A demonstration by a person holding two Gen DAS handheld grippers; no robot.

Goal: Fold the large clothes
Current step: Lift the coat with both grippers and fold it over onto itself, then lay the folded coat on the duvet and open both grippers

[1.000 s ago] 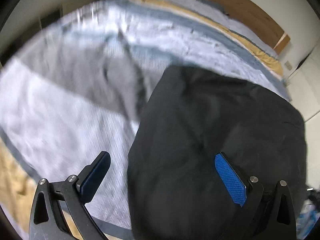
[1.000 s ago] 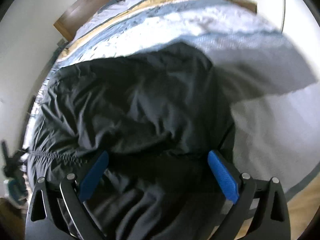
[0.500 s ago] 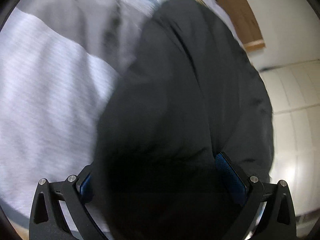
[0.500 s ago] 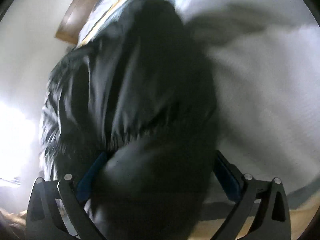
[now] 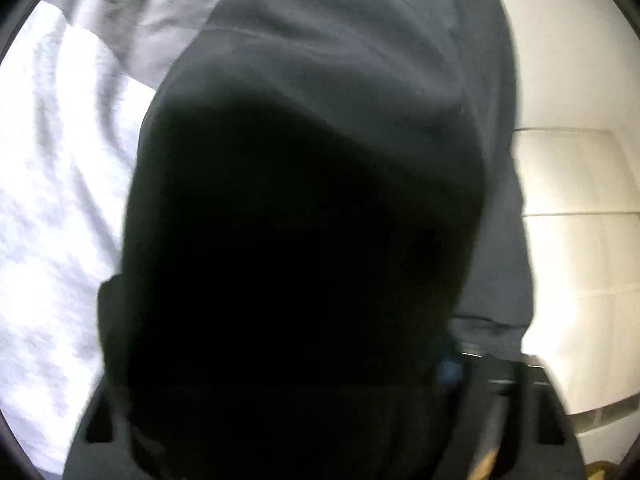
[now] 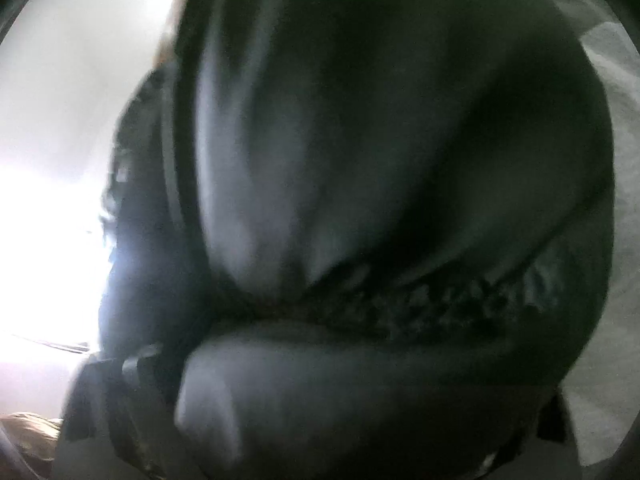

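Note:
A large black garment [image 5: 320, 80] lies on the pale grey bedding [image 5: 60, 200] and fills most of the left wrist view. My left gripper [image 5: 280, 340] is sunk into it. Its jaws are closing with a thick fold of the cloth between them, and the cloth hides the pads except for a blue glimpse on the right. In the right wrist view the same black garment [image 6: 360, 120] shows a gathered elastic hem [image 6: 440, 304]. My right gripper [image 6: 344, 380] is also closing around a rolled fold, with its fingers mostly covered.
White floor tiles [image 5: 580, 240] lie beyond the bed's right side in the left wrist view. Bright glare [image 6: 48, 240] fills the left of the right wrist view, with tan cloth [image 6: 28, 432] at the bottom left. Grey bedding [image 6: 612, 80] shows at its right edge.
Both grippers have dropped and tilted down into the black garment. The cloth now bulges up between the fingers and covers the blue pads that showed clearly a second ago.

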